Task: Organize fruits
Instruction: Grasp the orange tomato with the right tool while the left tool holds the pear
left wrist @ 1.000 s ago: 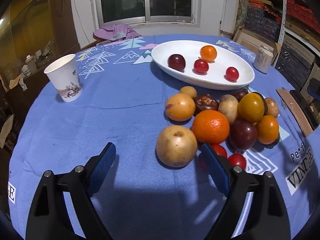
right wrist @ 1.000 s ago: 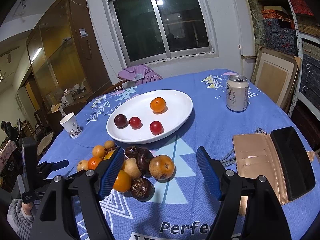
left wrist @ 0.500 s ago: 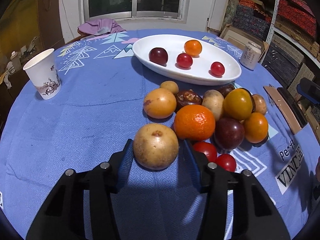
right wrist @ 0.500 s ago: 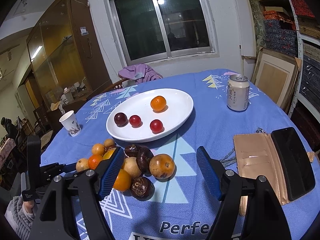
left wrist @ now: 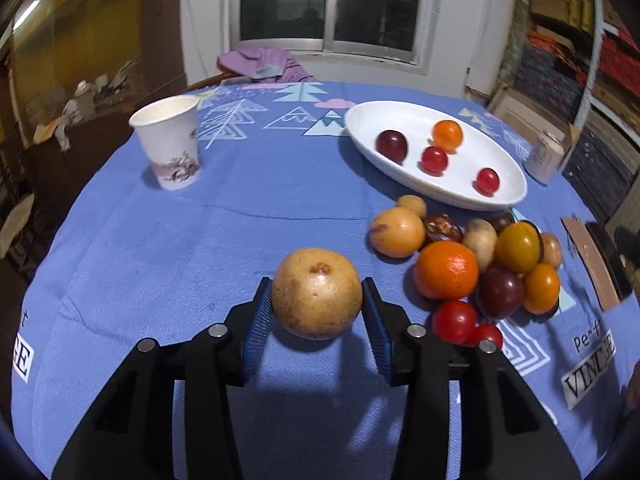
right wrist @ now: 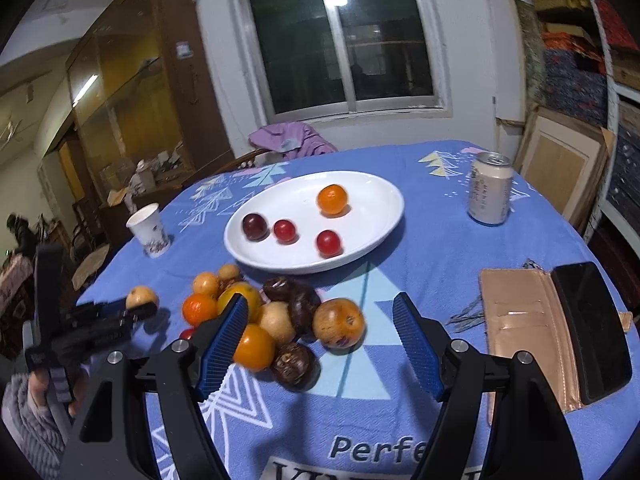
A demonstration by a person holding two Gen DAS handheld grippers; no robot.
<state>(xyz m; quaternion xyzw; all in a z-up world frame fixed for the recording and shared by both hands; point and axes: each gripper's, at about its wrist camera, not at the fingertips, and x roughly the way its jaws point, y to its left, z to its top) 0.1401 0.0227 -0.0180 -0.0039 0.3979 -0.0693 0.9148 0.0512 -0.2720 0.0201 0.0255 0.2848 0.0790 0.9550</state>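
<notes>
Fruits: four on plate (left wrist: 500, 196), one gripped (left wrist: 317, 294).

On the white plate (right wrist: 384, 216) lie four fruits: one orange (right wrist: 332, 199), one dark plum (right wrist: 255, 226) and two small red ones (right wrist: 285, 230). One paper cup (right wrist: 149, 229), one drink can (right wrist: 490, 189) and one phone (right wrist: 590, 328) stand about. Two tools: left tool (left wrist: 317, 310), right tool (right wrist: 320, 336).

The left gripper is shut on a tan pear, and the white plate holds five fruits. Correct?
Not quite. The left gripper is shut on the pear, but the plate holds four fruits, not five: one orange, one dark plum, two small red ones. The right wrist view shows this clearly.
</notes>
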